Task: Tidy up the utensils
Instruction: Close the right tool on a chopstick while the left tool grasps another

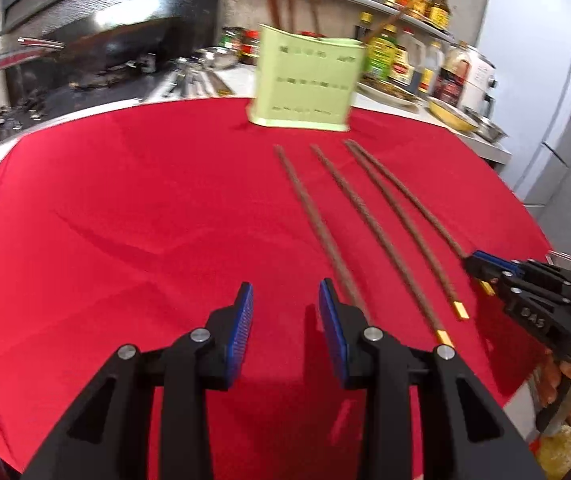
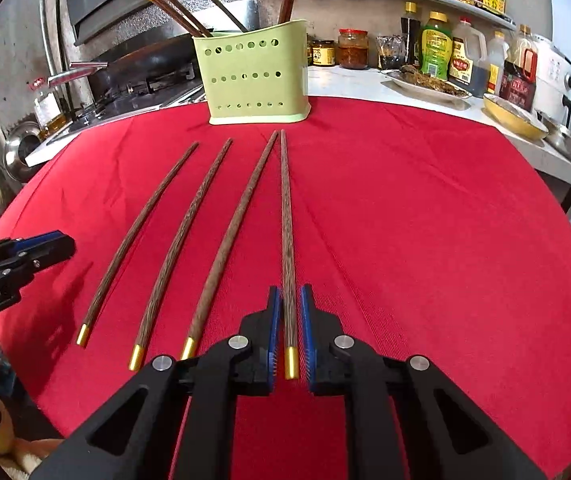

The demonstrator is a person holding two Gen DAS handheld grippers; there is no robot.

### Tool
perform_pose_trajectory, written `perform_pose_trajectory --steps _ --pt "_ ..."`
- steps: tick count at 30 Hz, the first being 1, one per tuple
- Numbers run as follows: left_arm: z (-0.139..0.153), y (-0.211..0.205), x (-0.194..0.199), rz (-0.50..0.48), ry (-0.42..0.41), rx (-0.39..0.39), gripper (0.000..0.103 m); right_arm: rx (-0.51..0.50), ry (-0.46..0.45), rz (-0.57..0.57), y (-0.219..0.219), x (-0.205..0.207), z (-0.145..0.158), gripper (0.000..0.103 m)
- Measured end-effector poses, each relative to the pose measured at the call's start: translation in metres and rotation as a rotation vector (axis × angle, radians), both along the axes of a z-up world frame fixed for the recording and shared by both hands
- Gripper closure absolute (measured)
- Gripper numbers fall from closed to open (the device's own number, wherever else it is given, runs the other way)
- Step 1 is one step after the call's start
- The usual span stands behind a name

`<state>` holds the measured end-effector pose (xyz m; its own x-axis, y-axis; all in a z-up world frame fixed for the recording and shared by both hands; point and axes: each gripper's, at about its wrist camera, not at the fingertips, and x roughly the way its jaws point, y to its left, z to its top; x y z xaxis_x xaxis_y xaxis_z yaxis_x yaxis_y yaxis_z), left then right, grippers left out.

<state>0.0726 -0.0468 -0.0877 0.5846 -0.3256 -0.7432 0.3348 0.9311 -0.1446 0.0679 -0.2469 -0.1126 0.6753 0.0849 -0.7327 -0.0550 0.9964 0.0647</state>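
Our right gripper (image 2: 287,332), black-armed with blue ribbed pads, is clenched on the rightmost dark wooden chopstick (image 2: 288,240) just above its gold-capped end, the pads pressing its sides. Our left gripper (image 1: 285,320) hangs released, jaws partly apart with nothing between them, over the red cloth-covered table (image 1: 125,220) beside the leftmost chopstick (image 1: 317,224). To do this lift well, we judge it best to raise the capped end gently and keep the stick level in the pads — held so near one end, a long slim rod will want to droop or swivel. The tapered tip lies almost touching its neighbour chopstick (image 2: 237,224), so we should draw up and away rather than sideways. The fourth stick (image 2: 183,236) lies between, all four fanned toward the pale green perforated plastic holder (image 2: 257,76) at the cloth's far edge — upright, already carrying several chopsticks, the likely destination.
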Motion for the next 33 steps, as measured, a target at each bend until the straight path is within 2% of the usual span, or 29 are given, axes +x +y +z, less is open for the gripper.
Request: perform_pose_trajectory --steps 4,8,10,12,17,22,26,28,31,32,33 --pt "-0.003 -0.020 -0.006 -0.077 0.023 -0.007 0.070 -0.001 -0.010 0.001 -0.001 -0.005 -0.001 0.091" --pt "-0.010 -0.041 -0.004 -0.105 0.021 0.053 0.070 0.003 -0.015 0.003 -0.001 -0.005 0.000 0.091" --pt "-0.013 -0.046 -0.001 -0.103 0.015 0.084 0.079 0.000 -0.019 0.004 -0.001 -0.005 0.000 0.091" --pt "-0.013 -0.049 -0.001 -0.097 -0.011 0.134 0.093 -0.002 -0.022 0.004 -0.001 -0.006 -0.001 0.091" --pt "-0.013 -0.042 -0.001 -0.077 -0.051 0.227 0.096 -0.021 -0.033 0.010 0.001 -0.006 -0.001 0.092" --pt "-0.012 -0.003 0.015 0.011 -0.023 0.206 0.096 -0.002 -0.037 -0.002 -0.003 -0.004 -0.001 0.096" --pt "-0.010 0.020 0.017 0.015 0.009 0.105 0.096 -0.002 -0.029 0.001 -0.002 -0.002 -0.001 0.094" --pt "-0.007 0.029 0.012 0.016 0.011 0.064 0.093 0.005 -0.024 0.006 -0.003 -0.004 -0.001 0.093" --pt "-0.004 0.034 -0.005 0.016 -0.016 0.068 0.071 0.010 -0.022 0.008 -0.004 -0.009 -0.001 0.089" --pt "-0.004 0.034 -0.009 0.011 -0.023 0.076 0.063 0.012 -0.024 0.009 -0.004 -0.011 -0.001 0.084" --pt "-0.005 0.033 -0.015 0.004 -0.029 0.084 0.063 0.011 -0.026 0.007 -0.004 -0.013 -0.001 0.080"
